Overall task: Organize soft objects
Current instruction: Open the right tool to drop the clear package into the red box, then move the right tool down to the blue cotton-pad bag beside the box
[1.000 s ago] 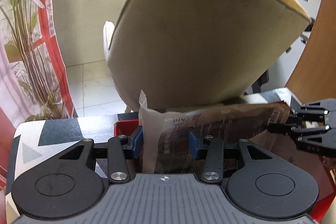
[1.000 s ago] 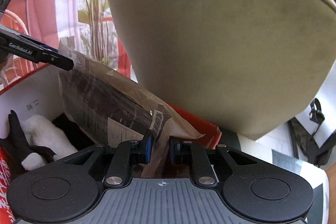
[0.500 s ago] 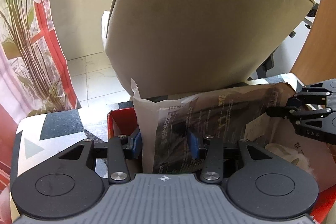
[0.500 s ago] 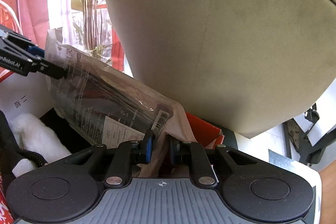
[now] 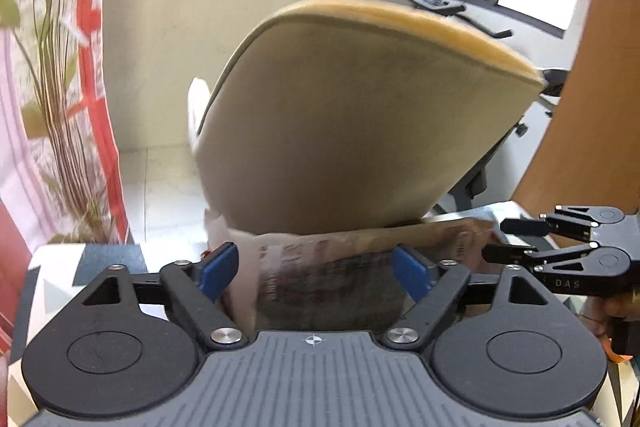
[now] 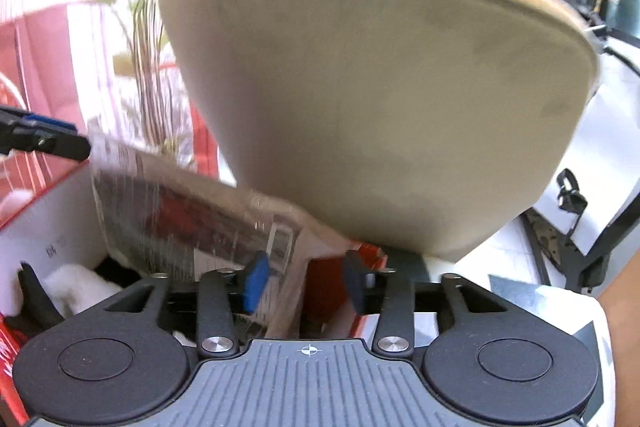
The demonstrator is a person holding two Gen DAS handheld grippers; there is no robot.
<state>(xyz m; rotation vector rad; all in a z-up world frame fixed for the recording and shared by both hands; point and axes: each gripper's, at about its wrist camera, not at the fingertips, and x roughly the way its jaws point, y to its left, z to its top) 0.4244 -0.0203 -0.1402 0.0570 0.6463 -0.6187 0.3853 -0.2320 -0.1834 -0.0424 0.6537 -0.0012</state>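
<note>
Chair (image 5: 360, 131): the largest item. A curved shell back in matte beige suede-like fabric, with a mustard-yellow padded edge along its top. It stands directly behind the work area in both wrist views.

Box (image 6: 44, 215): red outside, white inside, with straight cardboard walls. It sits on a cloth (image 5: 56, 259) printed with grey, black and white triangles.

Packaged item (image 6: 180, 223): flat, soft, sealed in a crinkled clear plastic bag with dark printing and a white barcode label. It stands on edge in the box, its upper part leaning toward the chair back.

Plush toy (image 6: 76, 283): white fluffy pile with black parts, lying in the box to the left of the bag.

Left gripper (image 5: 316, 267): black linkages, blue pads. The fingers are spread wide. The bag stands between them; contact with either pad cannot be determined.

Right gripper (image 6: 304, 279): same build. The fingers are parted, with the bag's lower right corner between them. The left pad lies at the bag surface; the frame is blurred, so contact cannot be confirmed.
</note>
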